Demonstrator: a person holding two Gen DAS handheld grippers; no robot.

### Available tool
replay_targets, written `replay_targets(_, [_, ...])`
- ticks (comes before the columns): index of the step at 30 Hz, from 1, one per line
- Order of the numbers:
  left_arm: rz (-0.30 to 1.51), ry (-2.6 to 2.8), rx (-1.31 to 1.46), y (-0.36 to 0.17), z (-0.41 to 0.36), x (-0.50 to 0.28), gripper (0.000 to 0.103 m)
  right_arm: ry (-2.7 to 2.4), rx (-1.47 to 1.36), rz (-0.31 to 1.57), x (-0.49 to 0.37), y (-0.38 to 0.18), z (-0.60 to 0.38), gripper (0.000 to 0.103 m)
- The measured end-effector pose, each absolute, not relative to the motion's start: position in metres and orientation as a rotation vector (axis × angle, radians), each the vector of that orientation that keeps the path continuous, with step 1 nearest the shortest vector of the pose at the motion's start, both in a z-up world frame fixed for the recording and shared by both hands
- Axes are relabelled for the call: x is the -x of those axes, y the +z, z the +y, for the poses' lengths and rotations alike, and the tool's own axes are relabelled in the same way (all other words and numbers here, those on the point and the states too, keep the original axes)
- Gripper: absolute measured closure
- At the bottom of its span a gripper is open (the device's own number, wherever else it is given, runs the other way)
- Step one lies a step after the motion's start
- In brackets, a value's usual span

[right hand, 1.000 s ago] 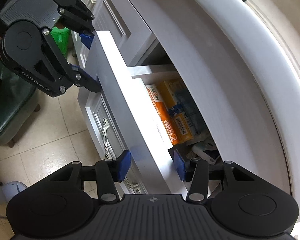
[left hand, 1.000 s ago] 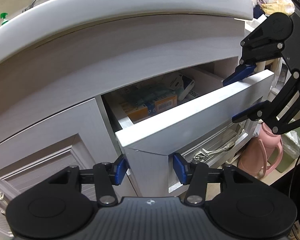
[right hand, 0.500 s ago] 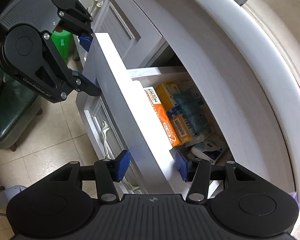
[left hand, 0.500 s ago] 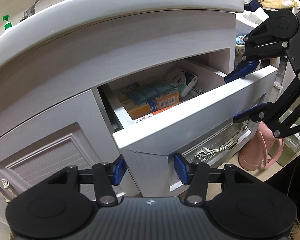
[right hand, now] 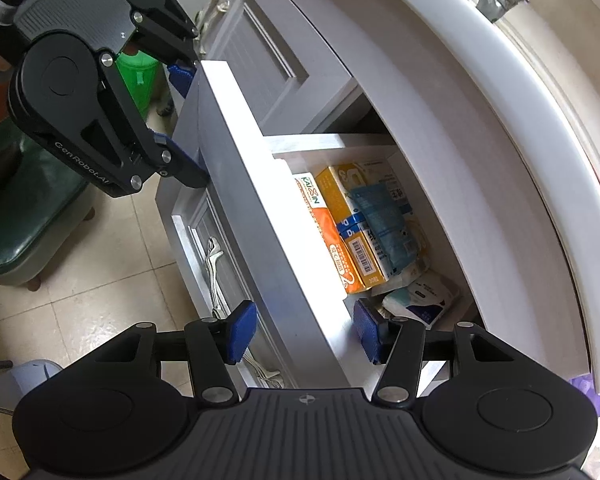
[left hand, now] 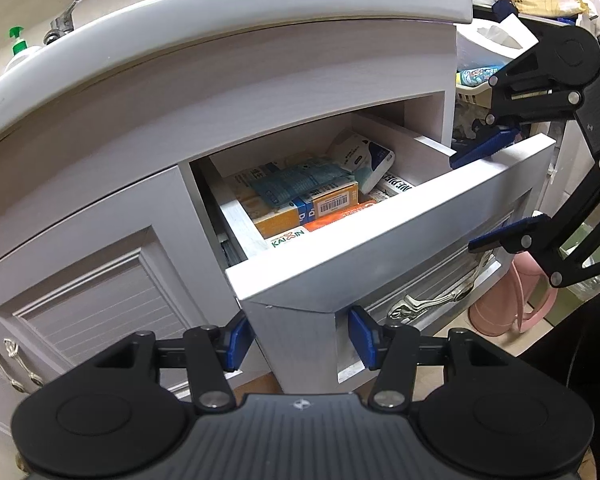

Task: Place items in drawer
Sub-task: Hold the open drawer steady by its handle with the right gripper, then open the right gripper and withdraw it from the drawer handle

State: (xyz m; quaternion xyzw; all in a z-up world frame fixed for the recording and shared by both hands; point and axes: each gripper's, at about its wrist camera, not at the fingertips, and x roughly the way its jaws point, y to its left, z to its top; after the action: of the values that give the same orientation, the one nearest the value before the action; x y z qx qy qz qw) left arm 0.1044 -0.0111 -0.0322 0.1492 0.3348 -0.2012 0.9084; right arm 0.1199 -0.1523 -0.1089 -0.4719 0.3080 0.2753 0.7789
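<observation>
A grey-white drawer (left hand: 380, 248) of a sink cabinet stands pulled partly out. It holds orange and yellow boxes (left hand: 312, 208), a blue packet (left hand: 296, 184) and a white pouch (left hand: 364, 156). My left gripper (left hand: 296, 338) straddles the left end of the drawer front, one pad on each side. My right gripper (right hand: 304, 332) straddles the right end of the drawer front (right hand: 256, 200), one finger inside the drawer. The boxes (right hand: 340, 232) and the pouch (right hand: 424, 300) also show in the right wrist view. Both sets of jaws are held apart by the panel's thickness.
A white basin counter (left hand: 220, 20) overhangs the drawer. A cabinet door (left hand: 100, 280) lies to the left. A metal handle (right hand: 216, 276) is on the drawer front. A pink jug (left hand: 508, 304) and a green stool (right hand: 32, 216) stand on the tiled floor.
The drawer has slid further out of the cabinet with both grippers on its front panel. More of the boxes and the pouch inside now shows.
</observation>
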Motion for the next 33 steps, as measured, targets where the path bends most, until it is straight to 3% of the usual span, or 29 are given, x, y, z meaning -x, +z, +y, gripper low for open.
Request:
replay_targets(6, [0.692, -0.414, -0.302, -0.034, -0.012, -0.097, 0.041, 0.6, 1.015, 0.664, -0.099, -0.069, -0.159, 0.049])
replay_targets(33, [0.701, -0.413, -0.301, -0.033, -0.011, -0.075, 0.04, 0.645, 1.045, 0.646, -0.069, -0.072, -0.157, 0.045])
